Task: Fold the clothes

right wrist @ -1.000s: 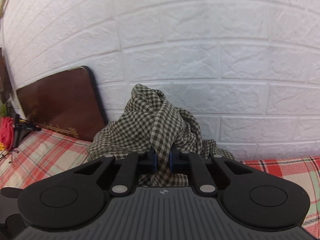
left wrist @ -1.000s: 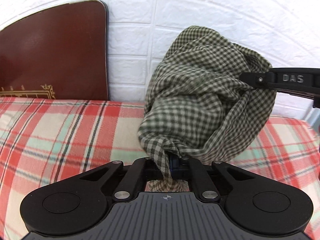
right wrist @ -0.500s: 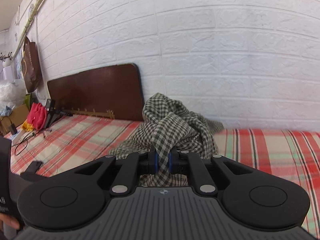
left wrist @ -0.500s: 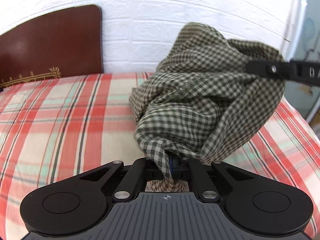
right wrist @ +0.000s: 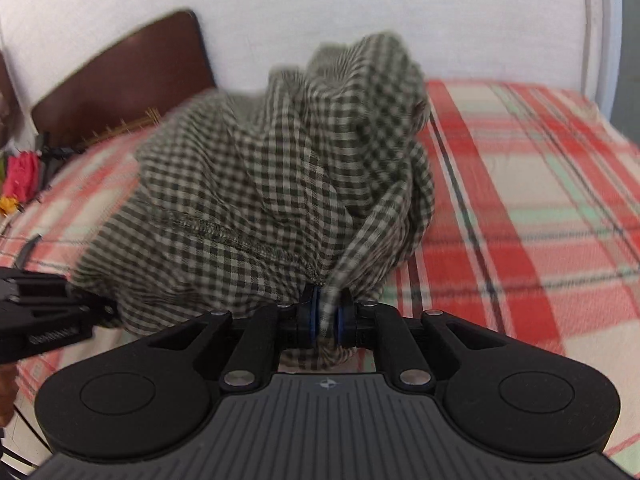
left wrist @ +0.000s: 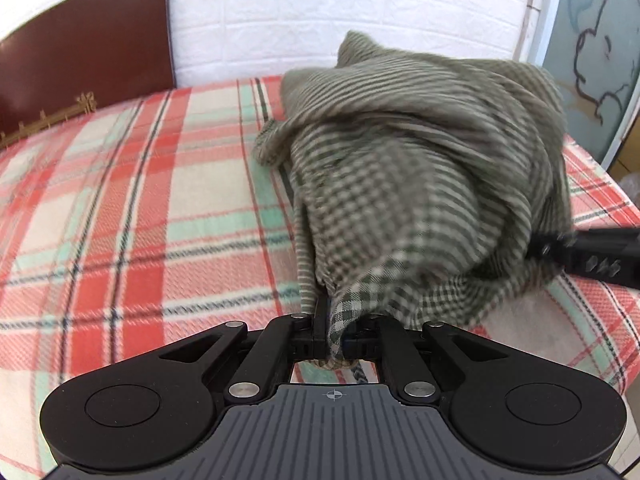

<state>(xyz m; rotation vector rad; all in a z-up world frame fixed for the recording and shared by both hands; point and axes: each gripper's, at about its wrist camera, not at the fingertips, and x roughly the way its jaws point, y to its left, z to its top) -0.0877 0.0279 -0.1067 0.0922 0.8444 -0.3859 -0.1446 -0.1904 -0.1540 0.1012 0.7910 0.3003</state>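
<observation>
- Both grippers have swung down from the white brick wall (left wrist: pixel 360 12) toward the plaid bedspread (left wrist: pixel 120 200), carrying the checked garment (left wrist: pixel 420 184) along.
- Left gripper (left wrist: pixel 334 336) pinches a bunched corner at 6 o'clock; right gripper (right wrist: pixel 326 320) likewise clamps cloth.
- Garment hangs between them, billowing toward 1 o'clock: light, limp, likely to slump. Best held at hems or corners.
- Brown headboard (left wrist: pixel 80 40) stands at 10 o'clock.
</observation>
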